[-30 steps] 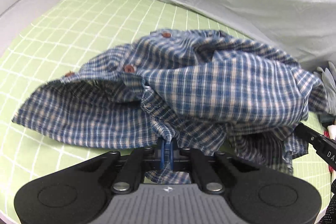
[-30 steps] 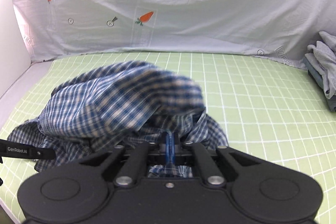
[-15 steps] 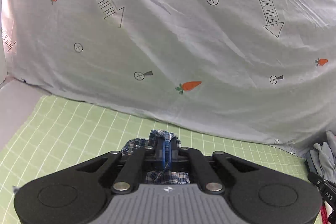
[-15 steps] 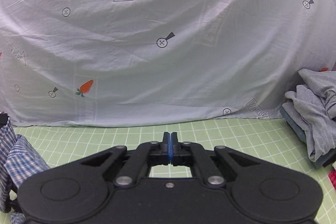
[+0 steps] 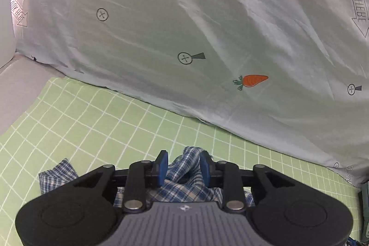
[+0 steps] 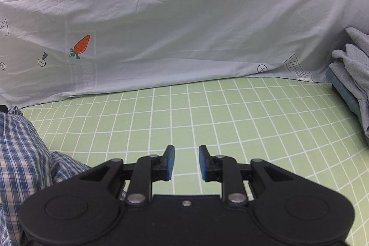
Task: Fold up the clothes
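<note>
A blue and white plaid shirt [image 5: 184,181] lies crumpled under my left gripper [image 5: 184,165], whose blue pads stand apart with a fold of the cloth poking up loosely between them. In the right wrist view the same plaid shirt [image 6: 25,153] fills the lower left, beside and behind the gripper body. My right gripper [image 6: 185,161] is open over the green checked mat [image 6: 230,121], with nothing between its pads. Most of the shirt is hidden below both gripper bodies.
A pale sheet [image 5: 207,27] printed with carrots and arrows hangs as a backdrop along the mat's far edge. A pile of grey and blue folded clothes [image 6: 352,77] sits at the right edge. A grey table border [image 5: 18,89] runs at the far left.
Both grippers were shut, the left on the plaid shirt; now both have opened. The shirt, first lifted, has dropped to the mat and lies under the left gripper.
</note>
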Demonstrator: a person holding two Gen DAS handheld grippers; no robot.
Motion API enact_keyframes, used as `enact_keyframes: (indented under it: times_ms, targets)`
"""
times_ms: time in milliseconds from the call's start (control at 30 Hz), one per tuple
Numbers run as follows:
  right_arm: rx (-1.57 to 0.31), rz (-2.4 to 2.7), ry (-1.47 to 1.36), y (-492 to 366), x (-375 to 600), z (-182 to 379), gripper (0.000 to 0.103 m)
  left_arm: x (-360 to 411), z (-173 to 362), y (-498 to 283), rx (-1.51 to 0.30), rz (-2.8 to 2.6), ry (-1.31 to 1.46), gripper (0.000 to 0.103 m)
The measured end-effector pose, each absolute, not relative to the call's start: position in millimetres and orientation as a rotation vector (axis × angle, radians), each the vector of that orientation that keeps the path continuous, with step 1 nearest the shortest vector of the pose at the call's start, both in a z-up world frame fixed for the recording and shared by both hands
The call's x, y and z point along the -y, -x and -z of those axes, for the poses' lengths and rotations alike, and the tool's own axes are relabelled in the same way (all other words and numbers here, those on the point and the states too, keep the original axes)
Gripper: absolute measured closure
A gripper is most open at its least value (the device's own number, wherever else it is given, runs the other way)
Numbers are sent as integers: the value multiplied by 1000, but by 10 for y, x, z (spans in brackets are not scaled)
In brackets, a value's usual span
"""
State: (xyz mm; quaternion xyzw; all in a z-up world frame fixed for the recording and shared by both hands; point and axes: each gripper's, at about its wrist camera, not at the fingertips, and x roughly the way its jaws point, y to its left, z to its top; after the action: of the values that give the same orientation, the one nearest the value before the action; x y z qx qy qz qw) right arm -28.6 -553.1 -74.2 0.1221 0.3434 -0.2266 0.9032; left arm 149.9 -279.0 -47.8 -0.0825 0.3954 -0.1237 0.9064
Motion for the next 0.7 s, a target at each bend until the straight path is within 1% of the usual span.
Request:
enact_keyframes:
  times_ms: [67, 133, 267, 333, 367, 433, 500, 567, 633, 700]
  targets:
    - [-693, 463, -253, 346, 5456, 669, 74, 2606, 444, -1372, -809, 237, 188, 59]
    - [-676, 458, -253, 406, 5381, 595, 66, 2439, 407, -1234, -803, 219, 197, 57]
    - [-643, 447, -254, 526, 5231, 447, 56, 2202, 387, -926, -818, 193, 212, 52]
    - [-626, 441, -255, 586, 5157, 373, 44, 2124, 431, -766, -844, 192, 226, 51]
    - [-618, 439, -255, 616, 5119, 336, 41, 2090, 464, -671, -859, 192, 229, 50]
    - [-601, 432, -256, 677, 5043, 264, 30, 2063, 552, -506, -894, 188, 227, 49]
    - [-595, 395, -258, 750, 4943, 213, 26, 2052, 651, -355, -936, 180, 232, 45]
    - [-592, 361, -249, 791, 4856, 169, 26, 2044, 756, -217, -975, 172, 235, 45]
    - [-592, 315, -231, 791, 4736, 150, 21, 2053, 857, -102, -1012, 170, 223, 43]
    - [-609, 280, -212, 767, 4636, 153, 21, 2063, 944, -23, -1046, 162, 208, 38]
